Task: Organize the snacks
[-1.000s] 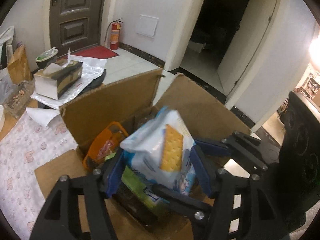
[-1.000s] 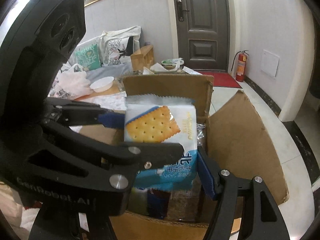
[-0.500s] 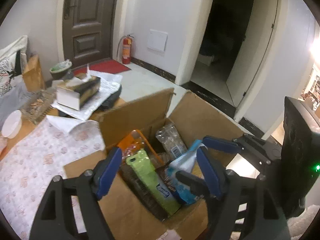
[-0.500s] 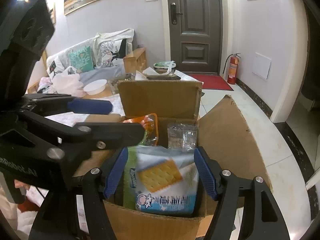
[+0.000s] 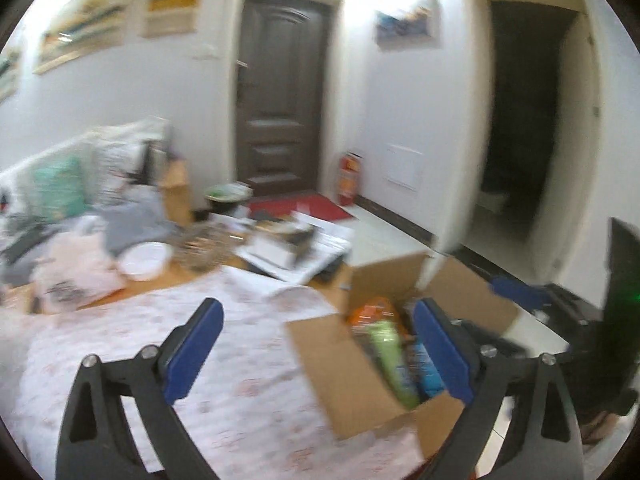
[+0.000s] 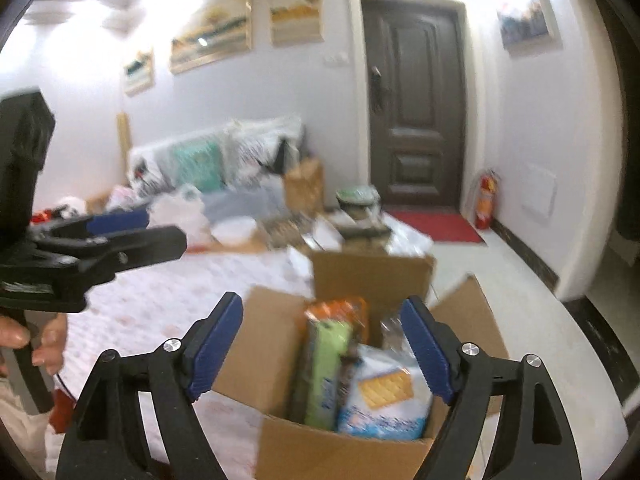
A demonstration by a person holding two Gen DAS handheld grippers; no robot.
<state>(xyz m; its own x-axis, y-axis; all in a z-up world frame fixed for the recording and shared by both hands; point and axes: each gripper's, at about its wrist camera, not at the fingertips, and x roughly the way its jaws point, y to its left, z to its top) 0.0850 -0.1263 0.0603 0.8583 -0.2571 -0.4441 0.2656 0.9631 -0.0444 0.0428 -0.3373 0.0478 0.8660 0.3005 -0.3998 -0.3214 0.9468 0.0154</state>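
The cracker pack (image 6: 385, 396), blue and white with a big square cracker printed on it, sits inside the open cardboard box (image 6: 332, 452), leaning at the near right end. Right beside it there's a green packet (image 6: 325, 368) standing on edge, an orange bag (image 6: 340, 312) behind that, and a clear wrapper (image 6: 390, 330) toward the back, too blurry to read. The right gripper (image 6: 320, 354) hangs over the box with its blue fingers (image 6: 216, 344) spreading wider, nothing pinched between them, pack just lying below. The left gripper (image 5: 316, 350) is off to the side of the box, over the pink-patterned cloth (image 5: 240, 360) on the surface, fingers also opening up wide and empty. From the right view you can see a hand (image 6: 44, 344) wrapped on the left gripper's handle. Further out: a white bowl (image 5: 146, 258), a tissue box (image 5: 280, 246), a cluttered sofa (image 6: 216, 160), a dark door (image 6: 416, 100), a red mat (image 6: 436, 226) and a fire extinguisher (image 6: 485, 204).
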